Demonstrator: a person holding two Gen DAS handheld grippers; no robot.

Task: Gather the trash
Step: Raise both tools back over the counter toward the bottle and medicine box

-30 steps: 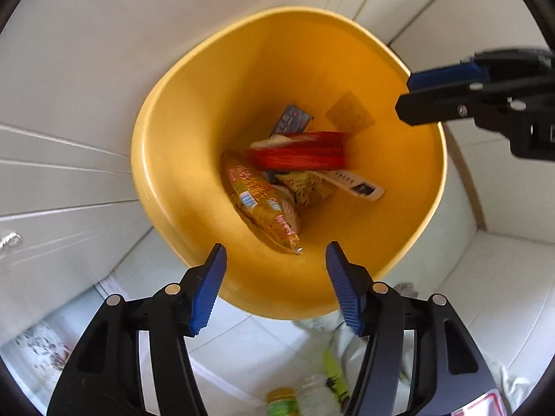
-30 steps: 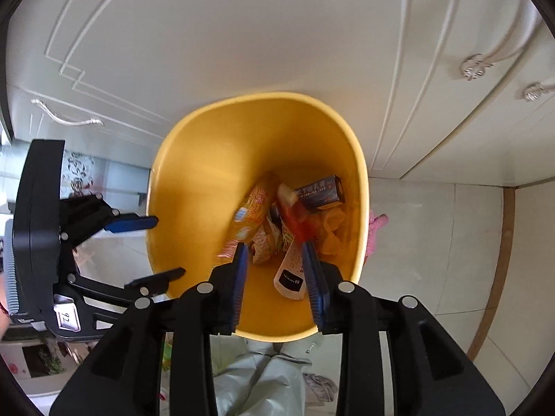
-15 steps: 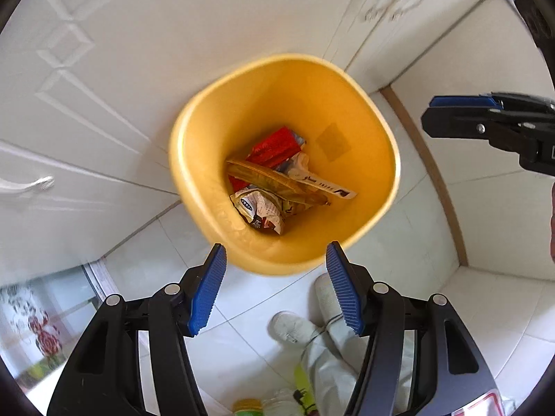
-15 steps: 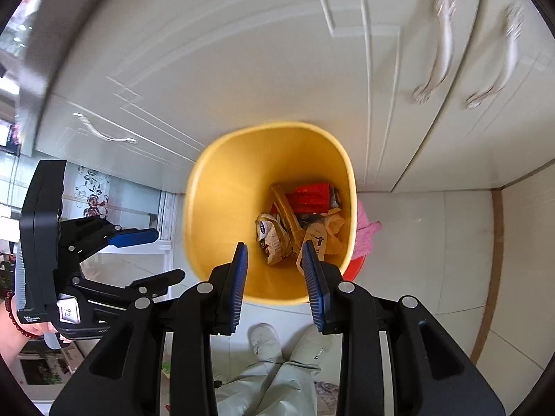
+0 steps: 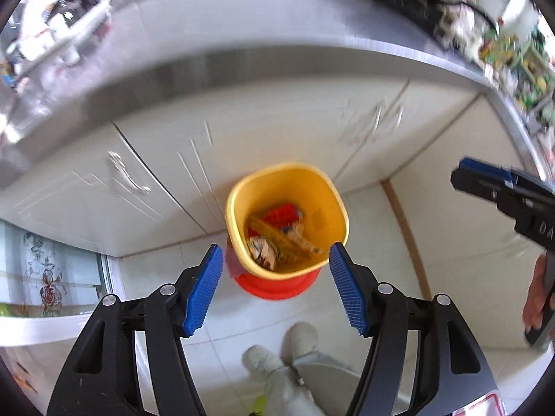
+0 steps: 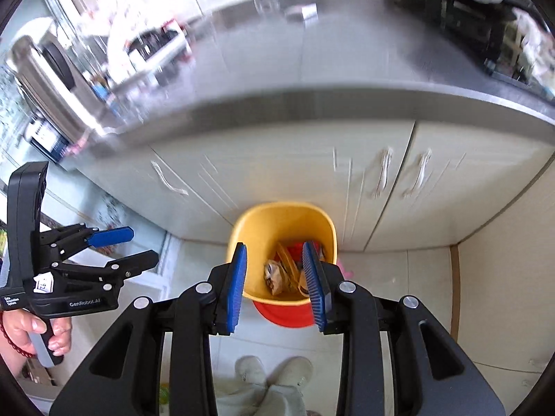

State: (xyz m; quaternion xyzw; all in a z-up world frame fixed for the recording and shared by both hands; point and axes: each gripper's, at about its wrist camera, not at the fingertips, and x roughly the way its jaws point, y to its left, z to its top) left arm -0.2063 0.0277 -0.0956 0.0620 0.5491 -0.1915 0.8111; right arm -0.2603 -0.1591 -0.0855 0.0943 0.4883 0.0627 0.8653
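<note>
Both the left gripper [image 5: 272,286] and right gripper [image 6: 275,286] hang empty, the left's jaws opening. The yellow plastic trash bin [image 5: 333,204] perches on a red base [image 5: 277,286]; a careless drop could tip it

Both grippers have risen well above the yellow bin [image 5: 242,204], which now looks much smaller on the floor. The countertop [image 6: 312,104] and the cupboard doors [image 6: 284,163] have come into view above it. The left gripper's [image 5: 272,289] jaws are opening, with nothing between them.
</note>
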